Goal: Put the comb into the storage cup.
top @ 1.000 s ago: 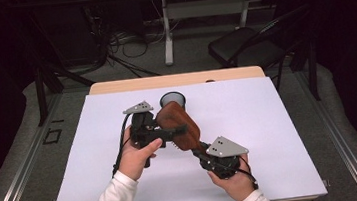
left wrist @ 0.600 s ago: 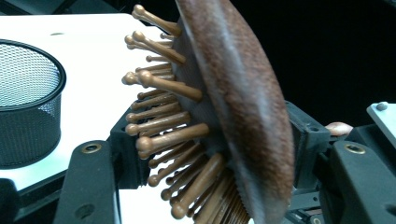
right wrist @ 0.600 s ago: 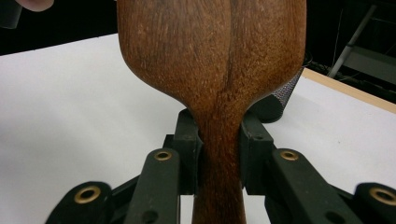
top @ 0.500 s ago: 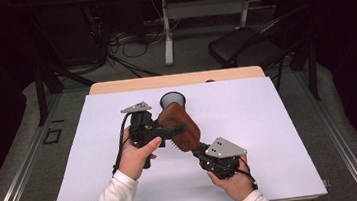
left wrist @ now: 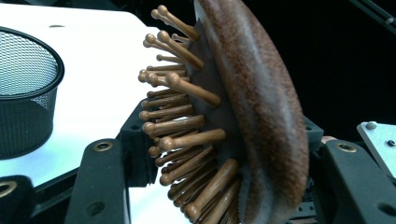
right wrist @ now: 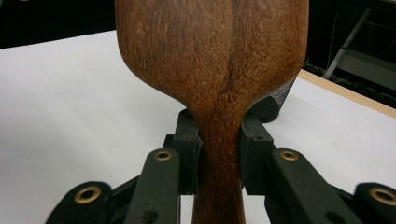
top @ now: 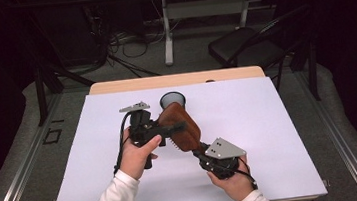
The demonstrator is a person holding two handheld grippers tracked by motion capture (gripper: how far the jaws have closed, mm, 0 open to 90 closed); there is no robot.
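We hold the wooden hairbrush (top: 179,126) above the surface (top: 269,121), the right hand-held gripper (right wrist: 219,140) clamped on its handle for support. The left hand-held gripper (top: 169,129), just closing, straddles the head between bristles and back, near the mesh cup (top: 172,100).

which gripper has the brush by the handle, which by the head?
The right gripper clamps the narrow handle of the wooden hairbrush. The left gripper is on the wide head, jaws just closing, one at the bristles, one behind the back.
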